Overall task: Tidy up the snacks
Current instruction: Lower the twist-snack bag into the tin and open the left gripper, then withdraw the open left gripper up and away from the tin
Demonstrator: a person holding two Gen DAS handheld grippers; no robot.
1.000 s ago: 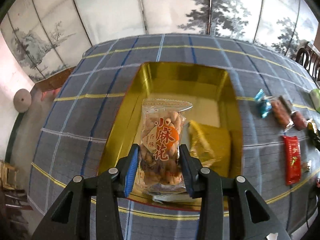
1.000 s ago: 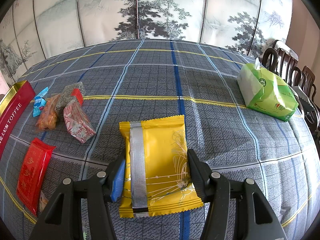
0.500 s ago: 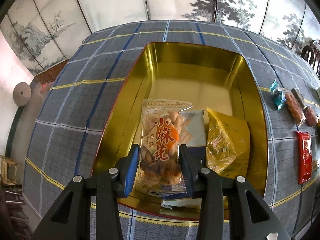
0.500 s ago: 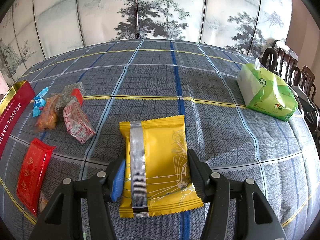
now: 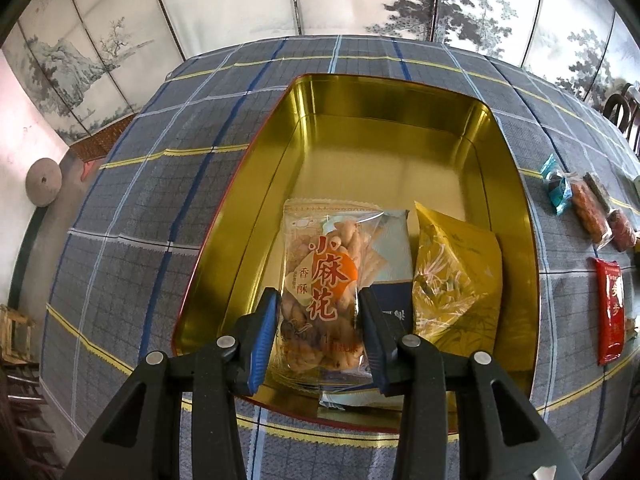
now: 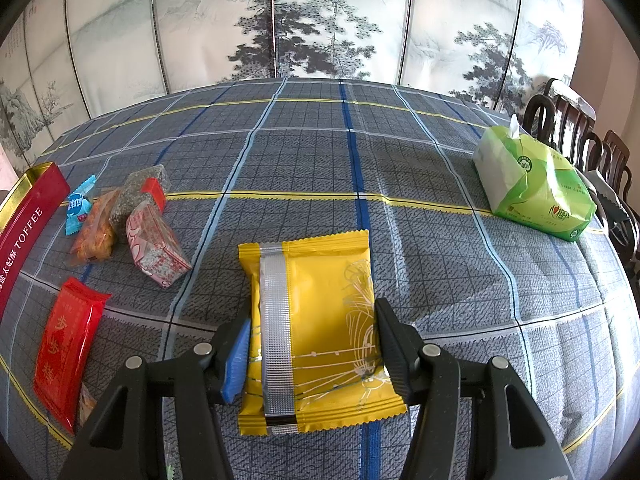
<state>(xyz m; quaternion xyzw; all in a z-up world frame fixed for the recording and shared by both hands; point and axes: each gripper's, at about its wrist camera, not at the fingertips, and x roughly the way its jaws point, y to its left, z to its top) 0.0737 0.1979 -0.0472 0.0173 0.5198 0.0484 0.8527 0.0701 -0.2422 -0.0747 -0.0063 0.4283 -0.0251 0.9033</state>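
In the left wrist view my left gripper point(image 5: 318, 320) is shut on a clear packet of fried dough twists point(image 5: 320, 280) with orange and red lettering, held over the near end of the gold tin point(image 5: 384, 120). Inside the tin lie a pale blue packet point(image 5: 394, 256) and a gold packet point(image 5: 456, 280). In the right wrist view my right gripper point(image 6: 312, 344) is shut on a yellow packet point(image 6: 320, 320) with a silver seam, which sits low over the checked tablecloth point(image 6: 304, 152).
Loose snacks lie left of the right gripper: a red packet point(image 6: 66, 344), a pink-wrapped block point(image 6: 154, 244), an orange snack point(image 6: 96, 232), a grey block point(image 6: 140, 192), a blue candy point(image 6: 80, 208). The tin's red side point(image 6: 24, 240) is far left. A green tissue pack point(image 6: 536, 184) and chairs point(image 6: 580, 136) are right.
The left gripper has come down and forward over the tin with its packet, so the tin fills more of the view. The right gripper and yellow packet have not moved.
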